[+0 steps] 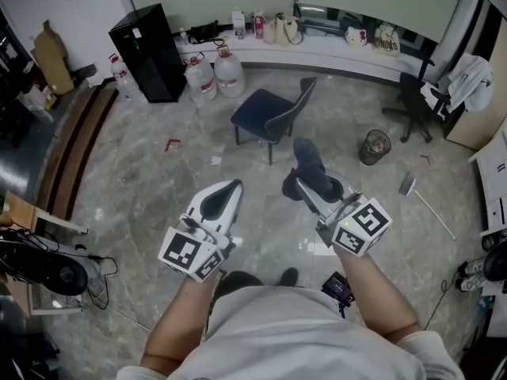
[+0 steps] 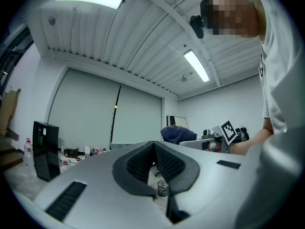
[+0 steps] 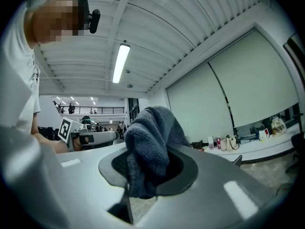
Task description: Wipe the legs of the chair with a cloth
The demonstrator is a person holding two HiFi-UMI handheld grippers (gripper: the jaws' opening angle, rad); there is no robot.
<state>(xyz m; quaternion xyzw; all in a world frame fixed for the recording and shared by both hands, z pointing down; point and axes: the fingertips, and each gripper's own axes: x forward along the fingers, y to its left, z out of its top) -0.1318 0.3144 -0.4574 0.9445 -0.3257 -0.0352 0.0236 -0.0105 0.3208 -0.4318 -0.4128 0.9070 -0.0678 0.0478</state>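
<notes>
Standing back from the work, we hold both grippers out in front at about waist height, and nothing has touched the chair yet. The right gripper point(image 1: 317, 195) is clamped on a thick blue-grey terry cloth point(image 1: 310, 169), which bunches up out of the jaws and flops over their tips. The left gripper point(image 1: 220, 200) has its jaws drawn together with nothing between them. The dark blue padded chair point(image 1: 269, 113) stands on the grey marbled floor point(image 1: 158, 180), well apart from us. It is straight ahead, on a line that runs between the two grippers, a touch nearer the right one. Its thin black legs point(image 1: 271, 150) run roughly upright, splaying slightly outward toward the floor, and they sit far below where the cloth hangs now. We judge the wiping has not begun. The coming move is a walk forward and a long reach down, because the legs lie ahead and low, not level with the cloth. Since the cloth rides in the right gripper, that arm should lead, stroking along each leg's length, and the left is free to steady the seat.
</notes>
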